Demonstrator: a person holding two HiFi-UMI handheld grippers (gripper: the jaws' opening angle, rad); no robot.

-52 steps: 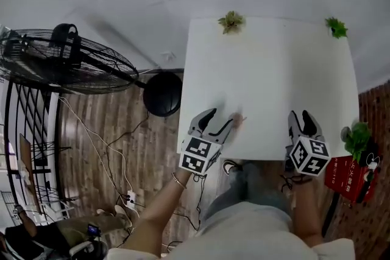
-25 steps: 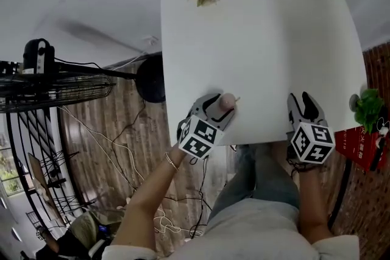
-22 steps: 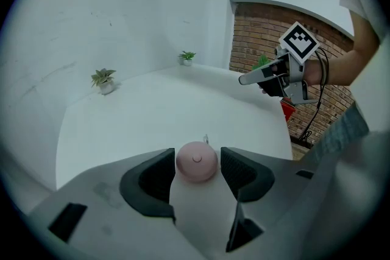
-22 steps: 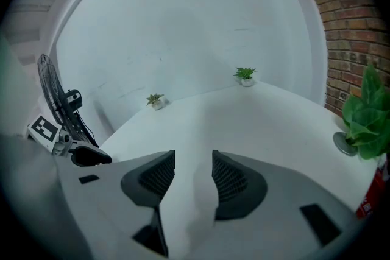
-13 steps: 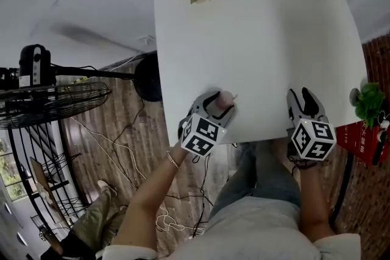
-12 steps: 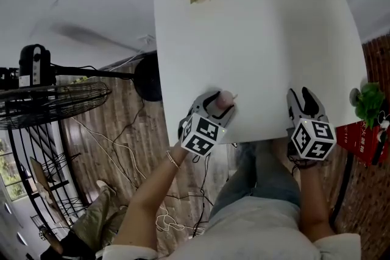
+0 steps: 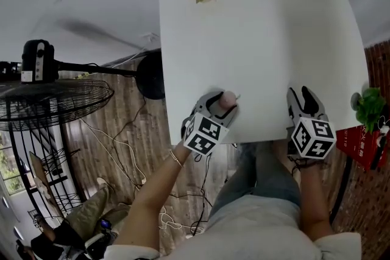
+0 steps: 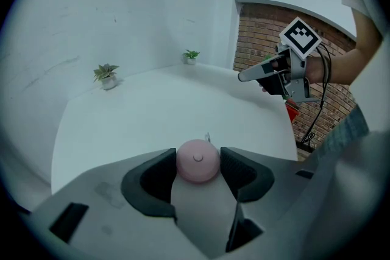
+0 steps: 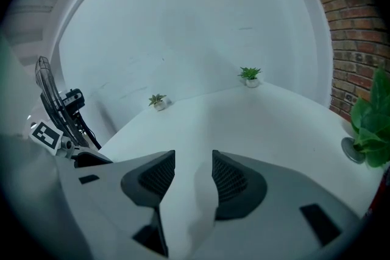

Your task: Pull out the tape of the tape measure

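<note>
My left gripper (image 8: 198,161) clamped on pink round tape measure (image 7: 226,99), squarely between jaws, at near edge of white table (image 7: 262,39). My right gripper (image 9: 192,158) well apart from it, jaws parted, holding nothing.

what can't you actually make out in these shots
- Left gripper view: the sides of the tape measure are covered by the pads of the left gripper. The tab behind the case is too small to show how far the tape is out.
- Head view: any markings on the tape measure are too small to read.
- Head view: the red item is cut off by the right edge, and its print is unreadable.
</note>
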